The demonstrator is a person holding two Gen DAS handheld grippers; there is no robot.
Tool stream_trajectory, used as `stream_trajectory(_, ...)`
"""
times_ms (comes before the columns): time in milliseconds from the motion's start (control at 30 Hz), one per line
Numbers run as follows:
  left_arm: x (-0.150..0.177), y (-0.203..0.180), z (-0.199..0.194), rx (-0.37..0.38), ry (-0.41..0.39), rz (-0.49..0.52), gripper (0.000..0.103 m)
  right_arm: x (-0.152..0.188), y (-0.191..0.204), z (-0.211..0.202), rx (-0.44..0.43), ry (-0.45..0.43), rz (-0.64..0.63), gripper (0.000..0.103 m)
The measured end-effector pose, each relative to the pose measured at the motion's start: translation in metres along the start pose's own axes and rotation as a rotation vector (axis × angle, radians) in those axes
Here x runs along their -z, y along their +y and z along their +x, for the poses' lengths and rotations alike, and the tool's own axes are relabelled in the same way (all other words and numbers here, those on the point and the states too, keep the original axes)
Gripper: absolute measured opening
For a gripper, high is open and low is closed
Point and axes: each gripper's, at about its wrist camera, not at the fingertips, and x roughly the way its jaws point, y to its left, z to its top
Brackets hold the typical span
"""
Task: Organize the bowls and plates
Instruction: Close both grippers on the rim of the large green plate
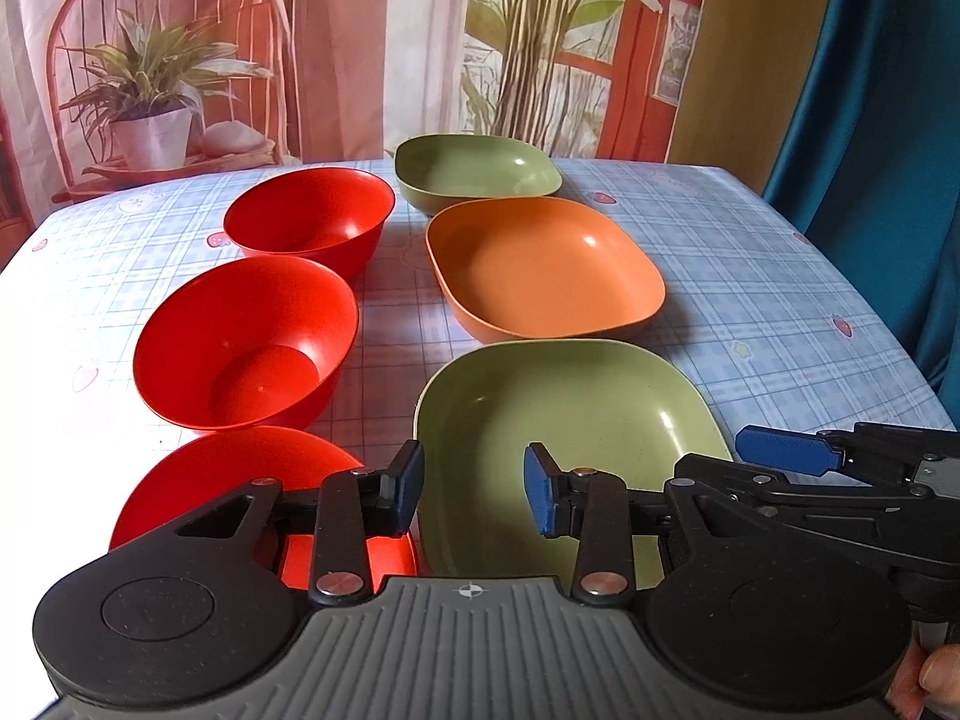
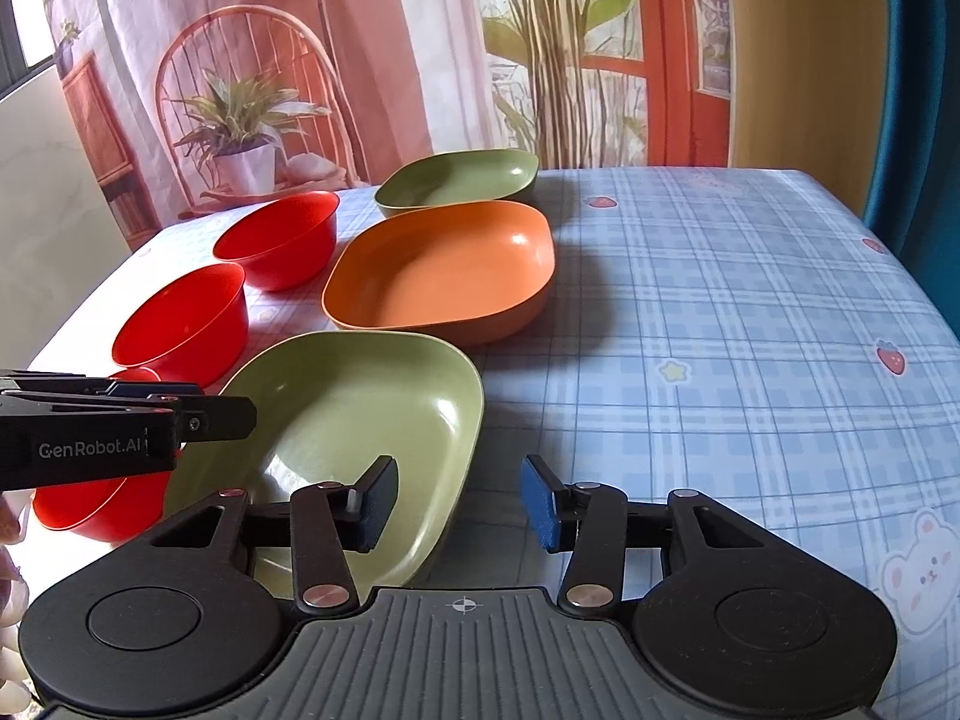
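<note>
The checked tablecloth (image 2: 720, 300) carries two rows ahead of both grippers: square plates on the right, red bowls (image 1: 246, 342) on the left. The near green plate (image 1: 576, 414) lies directly under the left gripper (image 1: 474, 489) and left of the right gripper (image 2: 459, 501). Both grippers' jaws stand apart, holding nothing. The plates look light, rigid and smooth; grip the raised rim.

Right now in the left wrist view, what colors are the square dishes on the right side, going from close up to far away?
Near green plate → orange plate → far green plate. All three sit in a row on the checked tablecloth.
</note>
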Motion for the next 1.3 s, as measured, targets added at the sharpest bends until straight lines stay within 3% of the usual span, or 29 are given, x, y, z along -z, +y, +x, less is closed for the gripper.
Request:
stream_trajectory(433,0.007,-0.003,-0.001,0.035,0.017,-0.006,0.039,0.0,0.003,0.003,-0.023,0.022,0.001,0.033)
stream_trajectory(633,0.005,0.0,-0.007,-0.003,-0.012,-0.027,0.038,0.001,0.002,0.004,-0.027,0.029,0.007,0.029)
stream_trajectory(967,0.004,-0.005,0.004,-0.049,0.018,0.018,0.039,0.002,0.001,0.006,-0.036,0.038,0.016,0.026)
stream_trajectory(1300,0.001,-0.009,0.013,-0.067,0.032,0.046,0.041,0.001,-0.001,0.009,-0.033,0.047,0.024,0.016)
